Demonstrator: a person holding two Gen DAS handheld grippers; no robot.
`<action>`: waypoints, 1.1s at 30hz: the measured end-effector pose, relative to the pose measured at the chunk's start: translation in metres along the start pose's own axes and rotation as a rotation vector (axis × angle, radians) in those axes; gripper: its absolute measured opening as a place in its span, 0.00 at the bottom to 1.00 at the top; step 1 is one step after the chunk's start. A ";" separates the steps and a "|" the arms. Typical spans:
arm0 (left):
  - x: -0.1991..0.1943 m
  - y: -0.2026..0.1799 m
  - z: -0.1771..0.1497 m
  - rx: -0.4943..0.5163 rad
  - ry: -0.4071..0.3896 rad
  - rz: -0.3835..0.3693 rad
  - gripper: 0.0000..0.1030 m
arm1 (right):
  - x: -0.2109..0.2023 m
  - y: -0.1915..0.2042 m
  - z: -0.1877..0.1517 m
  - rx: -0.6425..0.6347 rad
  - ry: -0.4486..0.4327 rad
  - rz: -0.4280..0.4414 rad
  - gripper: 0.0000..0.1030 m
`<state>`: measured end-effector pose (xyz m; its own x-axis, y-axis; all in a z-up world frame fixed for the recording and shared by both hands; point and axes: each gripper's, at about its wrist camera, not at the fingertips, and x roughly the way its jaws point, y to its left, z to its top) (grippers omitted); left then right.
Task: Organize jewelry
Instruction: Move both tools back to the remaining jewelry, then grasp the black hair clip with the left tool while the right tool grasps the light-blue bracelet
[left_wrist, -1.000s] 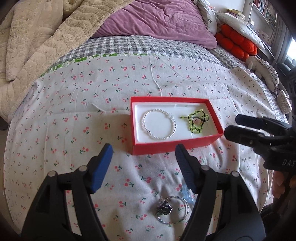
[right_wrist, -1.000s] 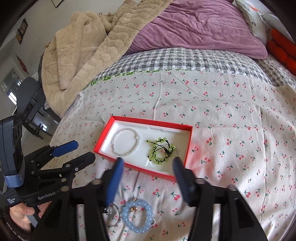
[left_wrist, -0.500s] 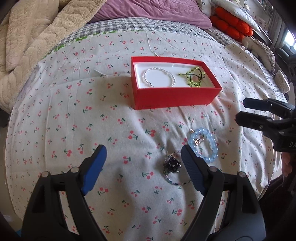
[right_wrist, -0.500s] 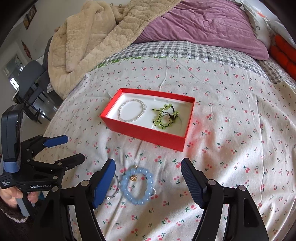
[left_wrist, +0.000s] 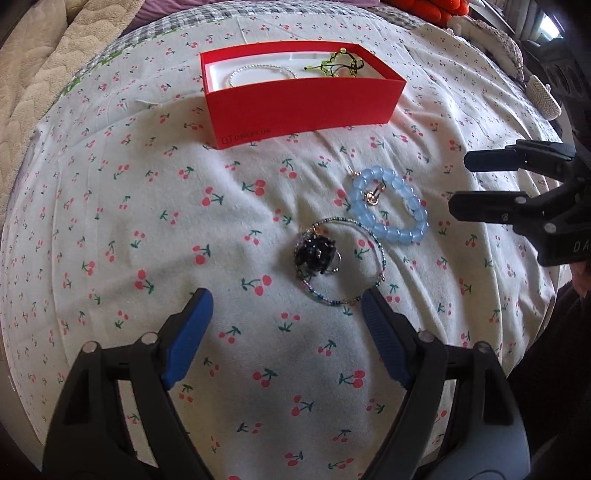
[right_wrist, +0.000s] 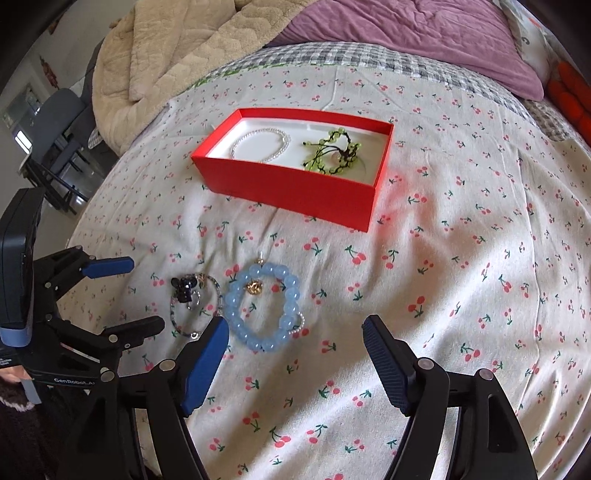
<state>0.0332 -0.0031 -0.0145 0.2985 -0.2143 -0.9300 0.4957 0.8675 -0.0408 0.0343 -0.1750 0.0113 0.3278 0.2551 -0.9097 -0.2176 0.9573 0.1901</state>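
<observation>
Two grippers hang over the bed with nothing between their blue pads. The left gripper (left_wrist: 284, 306) has its jaws spread wide and empty above the cherry-print sheet (left_wrist: 147, 229); the thin beaded bracelet (left_wrist: 345, 260) with a dark bead cluster lies just beyond its fingertips, nearer the right-side finger. The right gripper (right_wrist: 293, 332) also stands apart and empty, its jaws not pressing on anything; the pale blue bead bracelet (right_wrist: 264, 310) lies just ahead of its left-side finger, with a small gold charm inside the ring.

On the sheet the two loose bracelets lie beside each other, edges touching or nearly so; which, I cannot tell. In the left wrist view the right gripper enters from the right edge, near the blue bracelet. In the right wrist view the left gripper shows at the left edge, beside the thin bracelet.

Farther out sits the red box (right_wrist: 295, 188), open-topped with a white lining. Inside it lie a white pearl bracelet (right_wrist: 260, 142) toward the left and a green bead bracelet (right_wrist: 330, 153) on dark cord toward the right. Beyond the box are a grey checked cover (right_wrist: 369, 59), a beige blanket (right_wrist: 177, 55) and a purple duvet (right_wrist: 424, 33).
</observation>
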 end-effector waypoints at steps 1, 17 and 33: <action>0.000 0.000 0.000 0.000 -0.004 -0.006 0.80 | 0.003 0.000 -0.001 -0.005 0.013 -0.004 0.74; 0.020 -0.012 0.013 0.072 -0.049 -0.039 0.35 | 0.034 0.002 0.004 -0.050 0.020 -0.047 0.71; 0.020 -0.010 0.015 0.047 -0.043 -0.052 0.27 | 0.059 0.020 0.010 -0.171 -0.030 -0.076 0.31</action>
<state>0.0466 -0.0229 -0.0270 0.3050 -0.2786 -0.9107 0.5490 0.8328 -0.0710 0.0586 -0.1391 -0.0351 0.3762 0.1898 -0.9069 -0.3439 0.9375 0.0535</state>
